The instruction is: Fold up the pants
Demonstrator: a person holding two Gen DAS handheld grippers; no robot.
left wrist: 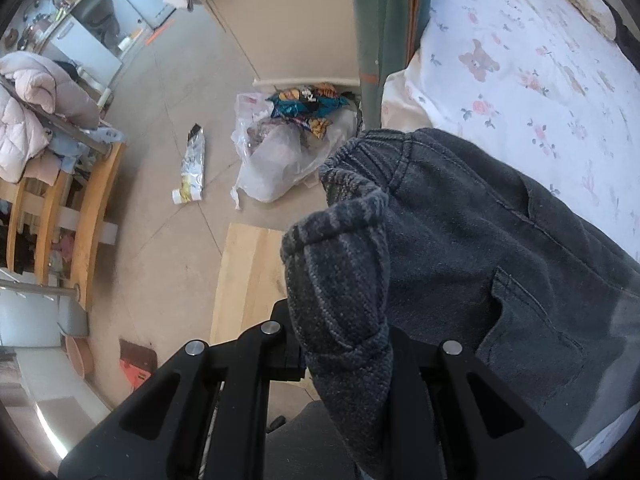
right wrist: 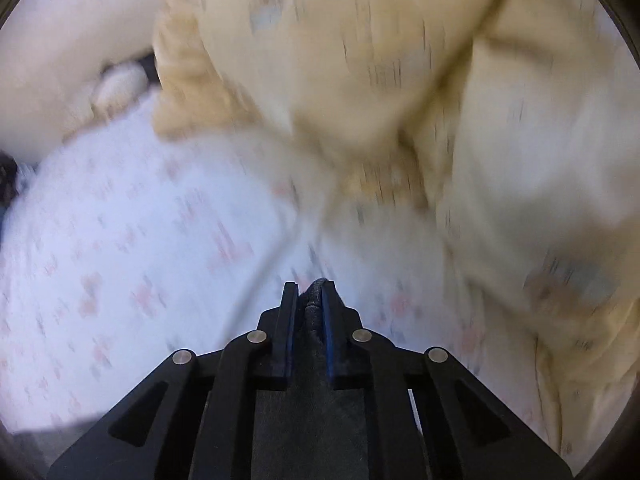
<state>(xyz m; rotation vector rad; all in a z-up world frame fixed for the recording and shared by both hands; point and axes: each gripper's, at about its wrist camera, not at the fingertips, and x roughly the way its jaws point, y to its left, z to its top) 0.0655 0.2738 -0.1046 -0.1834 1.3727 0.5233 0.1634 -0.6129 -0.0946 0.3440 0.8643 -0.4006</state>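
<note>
Dark grey denim pants (left wrist: 460, 240) with an elastic waistband hang over the edge of the bed in the left wrist view. My left gripper (left wrist: 340, 340) is shut on a bunched part of the waistband, which drapes over and hides its fingertips. In the right wrist view my right gripper (right wrist: 310, 300) is shut on a thin edge of the same dark fabric (right wrist: 314, 312), held above the floral bedsheet (right wrist: 140, 240). That view is blurred by motion.
A white floral sheet (left wrist: 520, 60) covers the bed. A cream quilt (right wrist: 400, 100) is heaped at the far side. On the floor are a plastic bag of clothes (left wrist: 288, 140), a wrapper (left wrist: 192, 168), a wooden board (left wrist: 248, 272) and a wooden rack (left wrist: 80, 220).
</note>
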